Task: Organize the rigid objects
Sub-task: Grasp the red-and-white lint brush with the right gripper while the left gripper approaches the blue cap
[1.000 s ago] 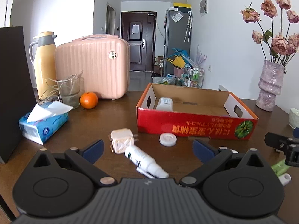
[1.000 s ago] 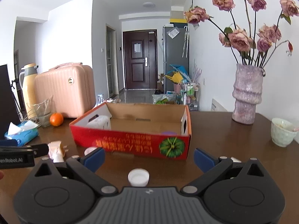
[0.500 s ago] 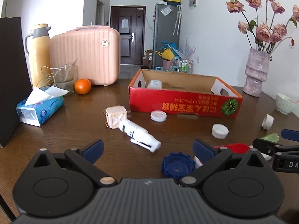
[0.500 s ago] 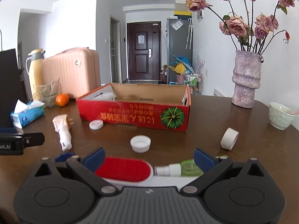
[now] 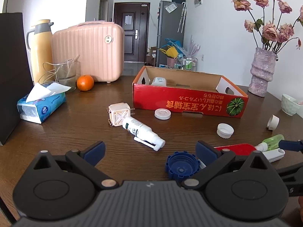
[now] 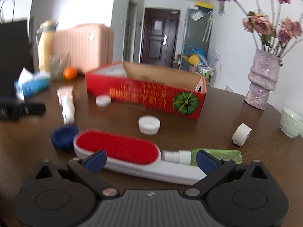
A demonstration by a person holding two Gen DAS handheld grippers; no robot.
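A red cardboard box (image 5: 189,102) (image 6: 151,96) lies open on the brown table with a white bottle (image 5: 159,81) inside. Loose in front of it lie a white spray bottle (image 5: 142,132), a beige plug adapter (image 5: 118,114), two white caps (image 5: 162,113) (image 5: 225,130), a blue cap (image 5: 181,167) (image 6: 63,137), a white tape roll (image 6: 242,134), a green bottle (image 6: 217,156) and a red-faced lint brush (image 6: 121,150). My left gripper (image 5: 149,152) is open above the table, holding nothing. My right gripper (image 6: 150,159) is open, low over the brush, its fingers either side of it.
At the back left stand a pink case (image 5: 89,51), a yellow thermos (image 5: 40,47), a glass (image 5: 66,73), an orange (image 5: 85,82), a tissue pack (image 5: 40,106) and a black bag (image 5: 11,71). A vase of dried roses (image 5: 262,71) and a pale bowl (image 5: 289,104) stand at the right.
Both grippers have drawn back from the box, bringing the near objects into view. The right one has dropped low over the red brush and is still moving, blurring its view.
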